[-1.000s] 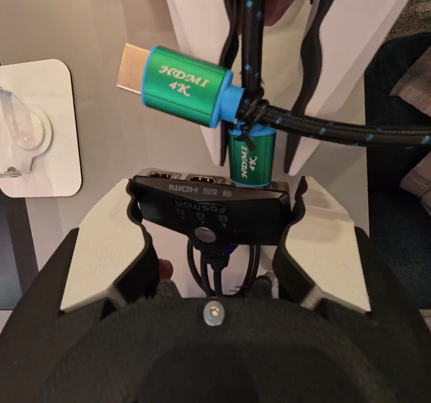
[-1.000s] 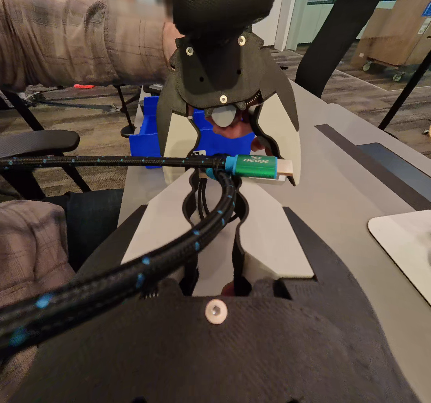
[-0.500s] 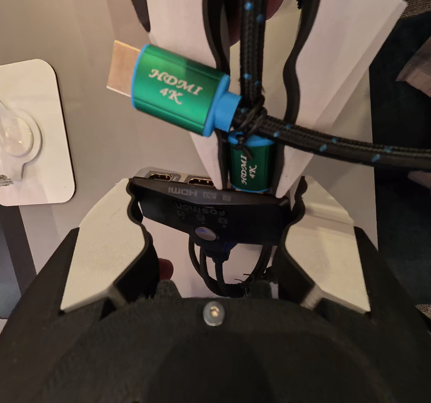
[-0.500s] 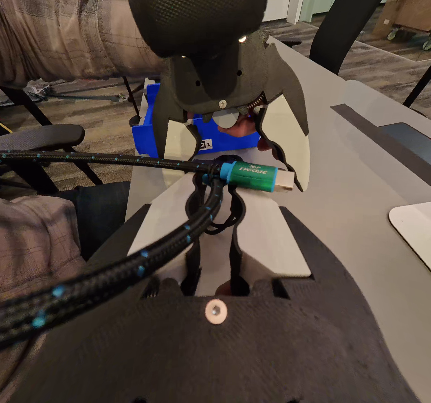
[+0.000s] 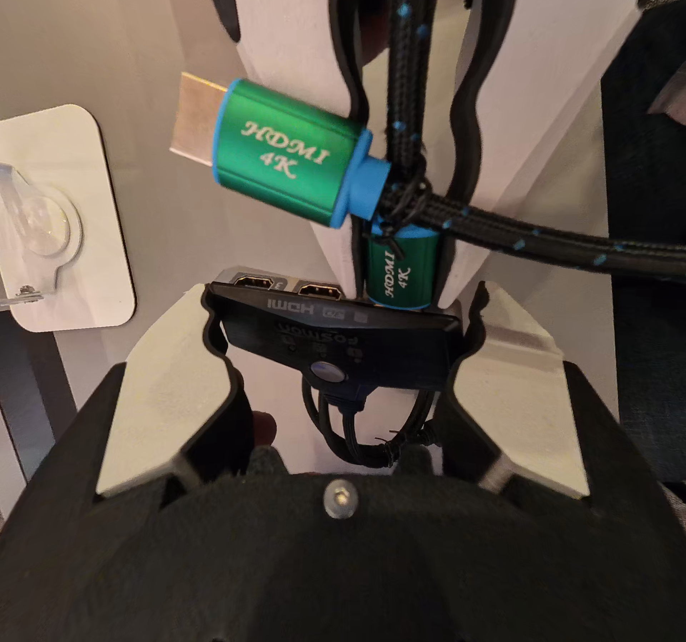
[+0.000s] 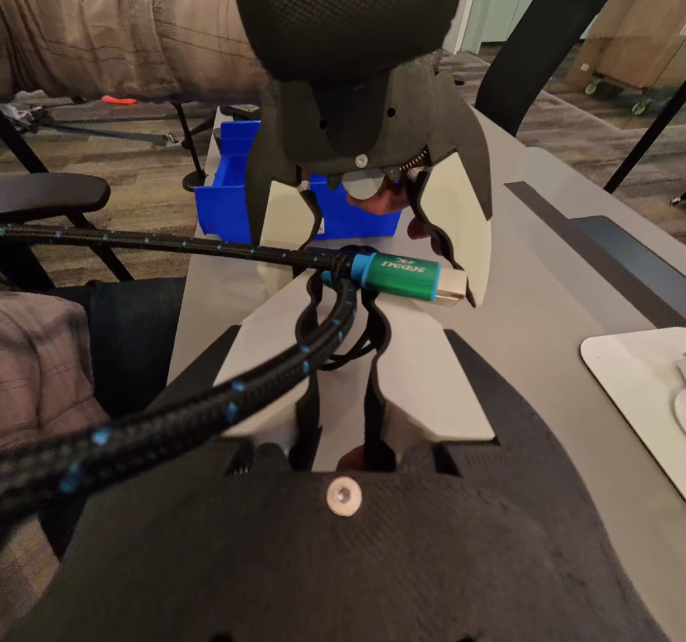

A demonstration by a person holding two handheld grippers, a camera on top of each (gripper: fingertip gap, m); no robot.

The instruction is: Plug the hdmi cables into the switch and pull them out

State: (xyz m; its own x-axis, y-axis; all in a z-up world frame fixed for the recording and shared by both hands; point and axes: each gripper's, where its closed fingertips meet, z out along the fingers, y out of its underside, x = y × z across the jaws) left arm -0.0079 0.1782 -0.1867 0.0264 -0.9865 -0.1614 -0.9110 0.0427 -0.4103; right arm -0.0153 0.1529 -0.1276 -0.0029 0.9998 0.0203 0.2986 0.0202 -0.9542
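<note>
Green metal-shelled HDMI plug (image 5: 401,275) seated in black plastic switch box (image 5: 356,342), pinched by right gripper (image 5: 402,252); left gripper (image 5: 334,330) clamps the switch. The tied loose green plug (image 5: 282,152) may snag.

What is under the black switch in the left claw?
Under the switch, thin black wires loop between the left claw's fingers. The switch's underside is hidden.

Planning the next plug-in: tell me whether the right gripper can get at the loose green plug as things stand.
Probably not yet: the right gripper is shut on the inserted plug, while the loose plug hangs beside its finger; it must release first.
</note>
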